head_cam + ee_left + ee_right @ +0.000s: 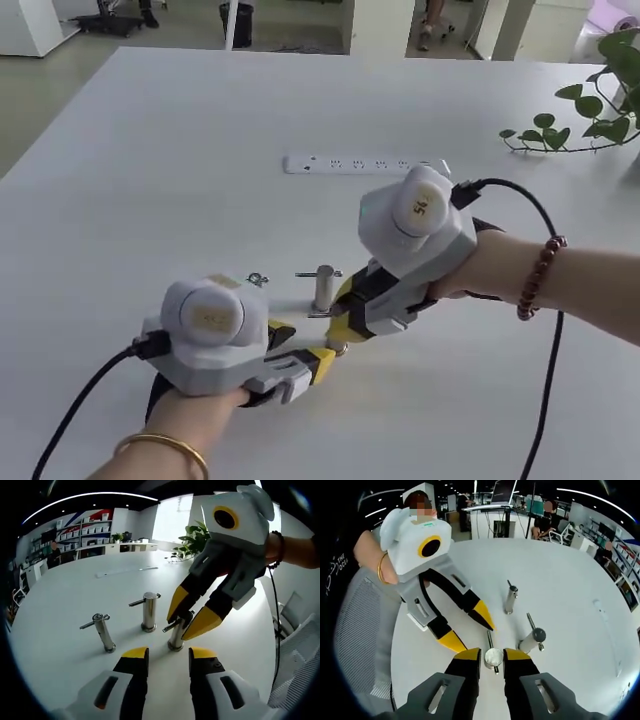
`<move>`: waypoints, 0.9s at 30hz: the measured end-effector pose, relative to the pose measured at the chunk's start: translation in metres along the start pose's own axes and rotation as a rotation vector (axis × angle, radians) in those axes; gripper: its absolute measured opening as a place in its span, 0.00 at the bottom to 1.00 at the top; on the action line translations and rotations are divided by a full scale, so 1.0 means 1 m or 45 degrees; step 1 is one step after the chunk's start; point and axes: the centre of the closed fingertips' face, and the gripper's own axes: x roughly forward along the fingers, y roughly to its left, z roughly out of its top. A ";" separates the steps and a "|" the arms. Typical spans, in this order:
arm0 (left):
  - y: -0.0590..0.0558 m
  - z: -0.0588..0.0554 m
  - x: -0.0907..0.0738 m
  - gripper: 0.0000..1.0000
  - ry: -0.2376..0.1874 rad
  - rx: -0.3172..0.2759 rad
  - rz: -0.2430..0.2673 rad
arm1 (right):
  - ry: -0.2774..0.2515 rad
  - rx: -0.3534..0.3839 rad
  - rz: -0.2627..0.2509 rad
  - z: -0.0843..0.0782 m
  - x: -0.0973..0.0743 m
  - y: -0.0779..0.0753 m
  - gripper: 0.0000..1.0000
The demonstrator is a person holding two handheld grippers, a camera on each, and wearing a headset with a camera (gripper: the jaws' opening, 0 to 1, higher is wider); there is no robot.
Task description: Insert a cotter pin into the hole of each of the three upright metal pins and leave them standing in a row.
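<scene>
Three upright metal pins stand in a row on the white table [200,150]. The nearest pin [176,636] [493,657] has a cotter pin [170,627] [490,639] through its top, and my right gripper [186,621] [493,661] [342,314] is shut on that top. The middle pin [148,611] [325,285] [510,599] carries a cotter pin. The far pin [103,633] [533,640] leans and also carries one. My left gripper [168,656] [305,347] [470,626] is open just short of the nearest pin's base, holding nothing.
A white power strip [360,164] lies farther back on the table. A potted vine [590,105] trails at the back right corner. Cables [545,330] run from both grippers across the tabletop. Chairs and people are beyond the table's edge.
</scene>
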 end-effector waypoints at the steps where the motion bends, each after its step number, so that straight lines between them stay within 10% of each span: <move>1: -0.001 0.001 -0.002 0.32 -0.003 -0.012 -0.009 | 0.003 0.002 -0.001 -0.001 0.001 0.000 0.13; 27: 0.009 0.006 -0.037 0.36 -0.040 0.065 0.012 | -0.003 -0.055 0.000 -0.003 0.001 -0.002 0.09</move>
